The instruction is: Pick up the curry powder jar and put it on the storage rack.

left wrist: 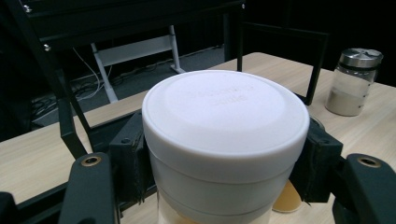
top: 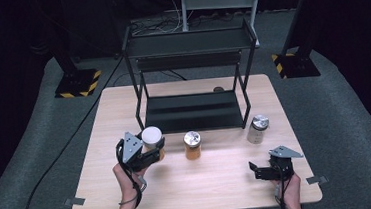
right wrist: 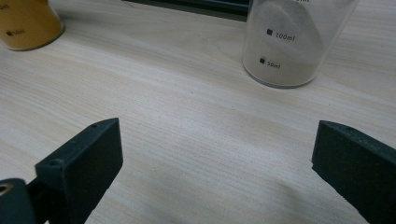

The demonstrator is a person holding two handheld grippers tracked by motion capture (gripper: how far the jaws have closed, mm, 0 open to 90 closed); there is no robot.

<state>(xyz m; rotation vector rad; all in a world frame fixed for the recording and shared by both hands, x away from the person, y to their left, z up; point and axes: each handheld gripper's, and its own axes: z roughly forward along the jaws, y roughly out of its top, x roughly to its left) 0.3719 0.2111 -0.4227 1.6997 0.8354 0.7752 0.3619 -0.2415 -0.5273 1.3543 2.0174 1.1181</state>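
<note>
Left gripper (top: 149,152) fingers pinch the white-lidded jar (left wrist: 224,140); right gripper (top: 264,171) fingers spread wide over bare tabletop (right wrist: 187,116).

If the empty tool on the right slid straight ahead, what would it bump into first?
Probably nothing soon. The right tool points across bare table. The pale powder jar sits ahead, slightly right, so it might be clipped, though depth is unclear.

Left claw (top: 153,152) clamped on white-lidded jar (top: 152,136), amber jar (top: 192,145) just right of it, right claw (top: 254,172) on the bench (top: 190,194), pale jar (top: 258,129) beyond it, black rack (top: 194,111) behind
</note>
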